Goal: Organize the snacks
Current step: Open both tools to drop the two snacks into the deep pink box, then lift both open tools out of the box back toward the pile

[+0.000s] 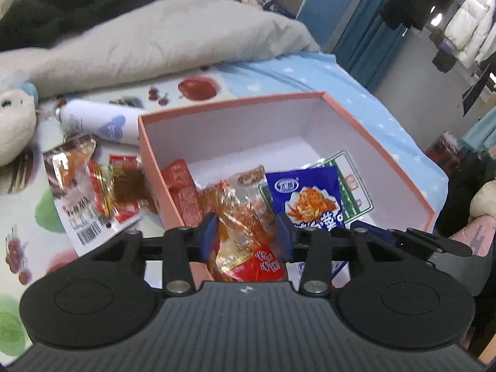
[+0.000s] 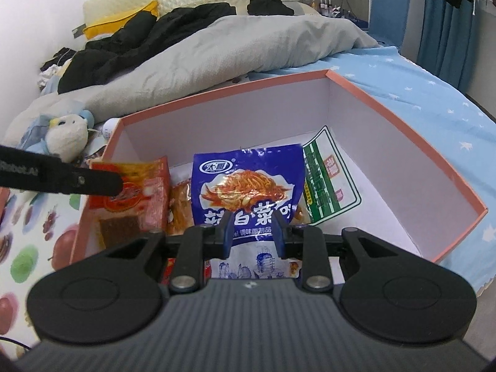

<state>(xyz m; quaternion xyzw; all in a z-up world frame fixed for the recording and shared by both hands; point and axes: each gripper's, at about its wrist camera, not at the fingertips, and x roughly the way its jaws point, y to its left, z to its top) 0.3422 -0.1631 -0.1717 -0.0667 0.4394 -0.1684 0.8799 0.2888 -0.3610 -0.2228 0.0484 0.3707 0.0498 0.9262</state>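
A bed with a fruit-print sheet (image 1: 18,217) and a grey duvet (image 1: 155,37) fills the left wrist view, and a pink-rimmed box (image 1: 365,130) with a white inside sits on the sheet. The left gripper (image 1: 246,232) hangs over the box's near wall at 6 o'clock, its blue pads partly apart with a crinkled orange snack packet (image 1: 241,214) between them; whether the pads press on it cannot be told. A blue noodle packet (image 1: 307,192) lies in the box at 3 o'clock from that gripper, and more snack packets (image 1: 90,183) lie on the sheet outside at 9 o'clock, near a white bottle (image 1: 99,121). In the right wrist view the same bed and box (image 2: 403,136) appear, and the right gripper (image 2: 252,232) stands narrowly parted over the lower edge of the blue noodle packet (image 2: 248,179); contact is unclear. A green-and-white packet (image 2: 328,179) leans at 2 o'clock, a red-orange packet (image 2: 136,198) at 9 o'clock.
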